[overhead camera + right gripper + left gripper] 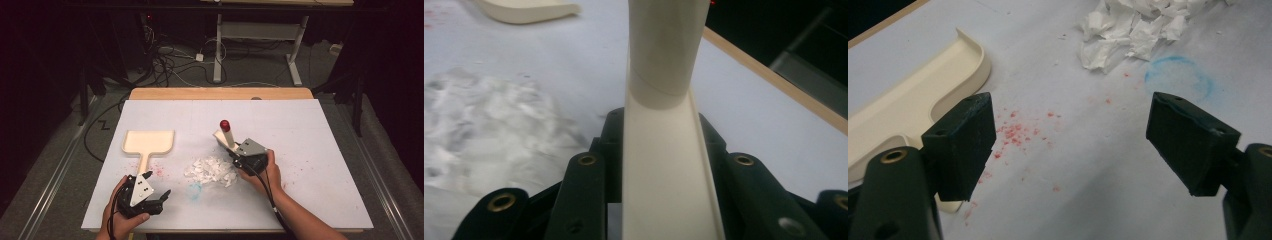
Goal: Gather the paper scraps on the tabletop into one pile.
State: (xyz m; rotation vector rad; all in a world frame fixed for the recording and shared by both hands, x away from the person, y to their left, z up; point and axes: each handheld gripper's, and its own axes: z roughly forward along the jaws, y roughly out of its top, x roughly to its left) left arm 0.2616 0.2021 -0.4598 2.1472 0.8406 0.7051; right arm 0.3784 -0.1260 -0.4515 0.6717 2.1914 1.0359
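We hold our left gripper (159,186) with jaws wide apart, nearer us than the paper scraps (212,170). Our right gripper (235,155) clamps a cream brush (226,134) just right of the scraps. A cream dustpan (148,142) lies beyond, to their left.

A cream hand brush (227,134) with a red-tipped handle is held tilted just right of a heap of torn white paper scraps (212,170). The scraps lie loosely piled on the white table cover. A cream dustpan (148,143) lies flat left of the heap, its handle toward the person.
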